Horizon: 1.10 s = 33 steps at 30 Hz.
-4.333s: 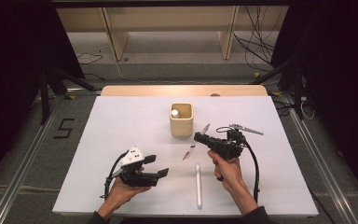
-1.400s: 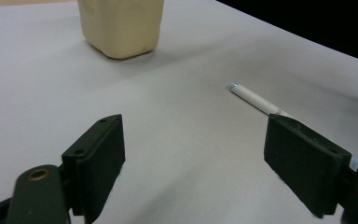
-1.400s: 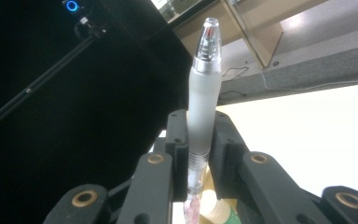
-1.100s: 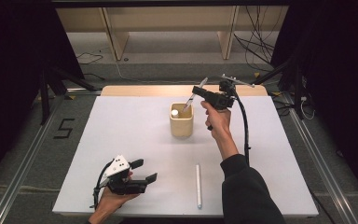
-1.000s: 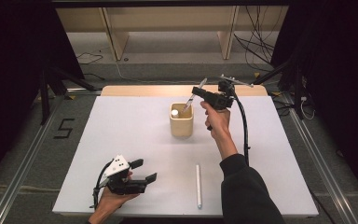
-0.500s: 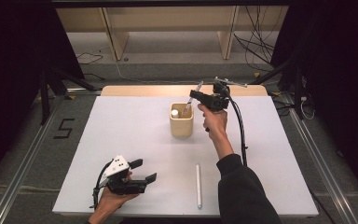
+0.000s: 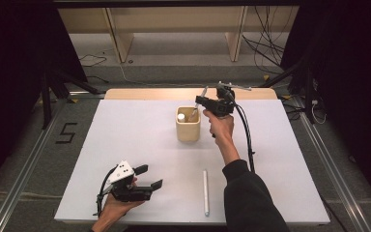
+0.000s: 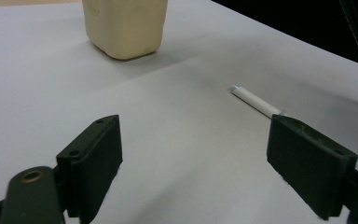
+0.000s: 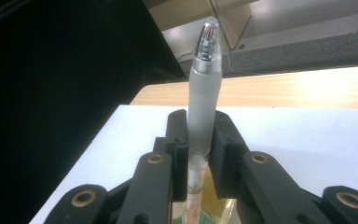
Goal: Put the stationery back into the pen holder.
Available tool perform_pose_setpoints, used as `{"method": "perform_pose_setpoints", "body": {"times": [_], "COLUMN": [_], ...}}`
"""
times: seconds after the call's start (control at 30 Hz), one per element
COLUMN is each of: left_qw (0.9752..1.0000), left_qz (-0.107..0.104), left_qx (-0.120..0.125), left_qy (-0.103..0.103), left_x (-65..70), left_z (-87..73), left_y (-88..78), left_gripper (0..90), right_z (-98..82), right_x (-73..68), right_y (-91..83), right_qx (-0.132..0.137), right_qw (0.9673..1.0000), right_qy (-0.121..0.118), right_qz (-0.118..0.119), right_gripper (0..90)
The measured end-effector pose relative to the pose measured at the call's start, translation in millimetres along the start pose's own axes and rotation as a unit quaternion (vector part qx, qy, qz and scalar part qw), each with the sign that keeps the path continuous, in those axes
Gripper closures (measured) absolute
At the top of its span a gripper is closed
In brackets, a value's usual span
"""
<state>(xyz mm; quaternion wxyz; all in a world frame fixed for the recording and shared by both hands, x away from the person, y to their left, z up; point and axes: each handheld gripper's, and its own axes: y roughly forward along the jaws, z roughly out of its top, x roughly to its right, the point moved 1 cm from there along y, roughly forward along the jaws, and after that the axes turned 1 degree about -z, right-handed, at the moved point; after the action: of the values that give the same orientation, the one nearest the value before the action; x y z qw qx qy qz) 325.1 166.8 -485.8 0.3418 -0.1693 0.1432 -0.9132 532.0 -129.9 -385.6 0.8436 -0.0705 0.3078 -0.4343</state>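
My right gripper [image 7: 201, 101] hovers over the back right of a cream cup [image 7: 188, 129] and is shut on a frosted grey pen [image 7: 197, 106]. The pen is tilted, its lower end at the cup's mouth. In the right gripper view the pen [image 9: 204, 93] stands up between the pads of my right gripper [image 9: 200, 135], clear tip uppermost. A white object [image 7: 180, 116] rests inside the cup. A white pen [image 7: 205, 192] lies on the table near the front. My left gripper [image 7: 149, 176] rests open at the front left, and in its own view the left gripper [image 8: 193, 158] has nothing between its jaws.
The white table [image 7: 125, 135] ends in a wooden strip [image 7: 145, 93] at the back. In the left gripper view the cup [image 8: 125, 25] stands far ahead and the white pen [image 8: 254, 100] lies to the right. Cables [image 7: 270, 34] trail on the floor behind.
My right gripper took the grey pen off the table and carried it up to the cup, lately edging left and down over its mouth. The left hand drew back toward the front edge.
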Motion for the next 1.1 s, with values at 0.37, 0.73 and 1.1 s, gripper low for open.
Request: {"method": "perform_pose_setpoints", "body": {"times": [0.37,0.73,1.1], "left_qw": [1.0000,1.0000,1.0000], "left_qz": [-0.001,-0.003,-0.002], "left_qx": [-0.003,-0.005,-0.007], "left_qy": [0.002,0.005,0.005], "left_x": [0.9,1.3,1.4], "left_z": [-0.5,-0.9,-1.0], "left_y": [0.8,1.3,1.6], "left_gripper": [17.7,17.8,17.8], "right_z": [-2.9,-6.9,-10.5], "right_x": [-0.6,-1.6,-1.9], "right_y": [4.1,8.8,12.9], "right_qx": [-0.006,-0.016,-0.028], "right_qw": [0.9999,0.9993,0.9983], "right_qy": [-0.008,-0.025,-0.041], "right_qz": [-0.007,-0.021,-0.030], "right_gripper": [79.4,79.2,79.1]}}
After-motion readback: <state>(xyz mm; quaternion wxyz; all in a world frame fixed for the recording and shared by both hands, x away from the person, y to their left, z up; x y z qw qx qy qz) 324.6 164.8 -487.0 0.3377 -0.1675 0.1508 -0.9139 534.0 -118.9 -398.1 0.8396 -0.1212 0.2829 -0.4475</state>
